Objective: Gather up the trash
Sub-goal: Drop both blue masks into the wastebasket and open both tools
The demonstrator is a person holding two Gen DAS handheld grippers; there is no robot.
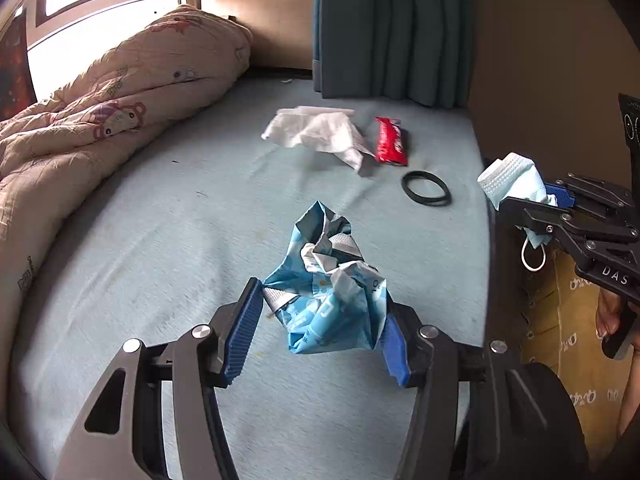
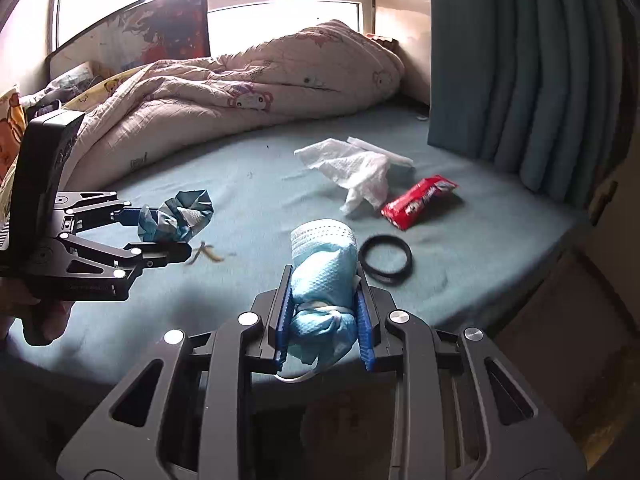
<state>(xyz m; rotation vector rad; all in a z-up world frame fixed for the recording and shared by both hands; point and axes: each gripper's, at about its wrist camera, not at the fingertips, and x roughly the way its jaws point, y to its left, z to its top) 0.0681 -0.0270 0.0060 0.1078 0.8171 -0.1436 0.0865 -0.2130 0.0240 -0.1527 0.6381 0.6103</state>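
My left gripper [image 1: 320,308] is shut on a crumpled blue plastic wrapper [image 1: 328,288] and holds it over the blue bed sheet; it also shows at the left of the right wrist view [image 2: 168,228]. My right gripper [image 2: 322,296] is shut on a folded light-blue face mask [image 2: 324,264], also seen at the right of the left wrist view [image 1: 516,184]. A white crumpled tissue [image 1: 320,132], a red snack wrapper [image 1: 390,142] and a black ring [image 1: 426,188] lie on the sheet further off.
A bunched pink quilt [image 1: 100,112] covers the left of the bed. A teal curtain [image 1: 392,28] hangs at the back right. A small yellow scrap [image 2: 208,256] lies on the sheet. The bed edge [image 2: 540,248] drops at the right, a yellowish patterned bag [image 1: 568,340] below.
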